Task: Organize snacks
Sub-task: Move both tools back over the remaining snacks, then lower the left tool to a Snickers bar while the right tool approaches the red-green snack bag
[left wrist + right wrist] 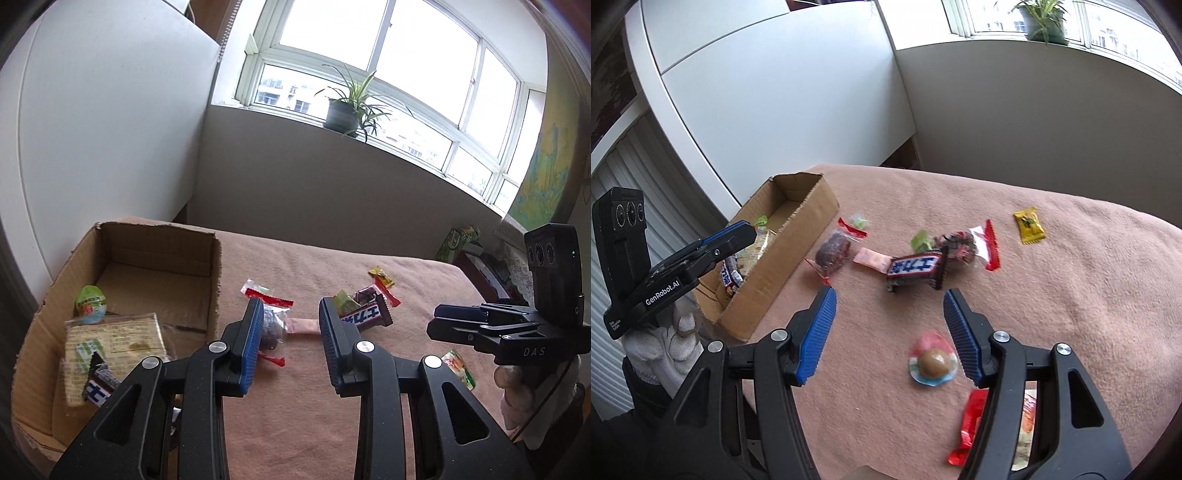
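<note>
**A:** What does the left wrist view show?

**B:** The left gripper has its jaws spread and pinches nothing. It hangs over the pink blanket, just right of the cardboard box. A dark sweet in clear wrap lies beside its left pad. The box already holds a cracker pack and a green egg-shaped sweet. The right gripper sits well right of the box; I cannot tell its jaw state from this side.

**A:** And the right wrist view?

**B:** There its jaws stand apart, empty, over a round brown sweet well right of the box. A chocolate bar lies farther back.

**A:** The risks?

**B:** Likely a pad pinching blanket along with the flat wrapper, or slippery film sliding out. The two tools could also bump near the box.
</note>
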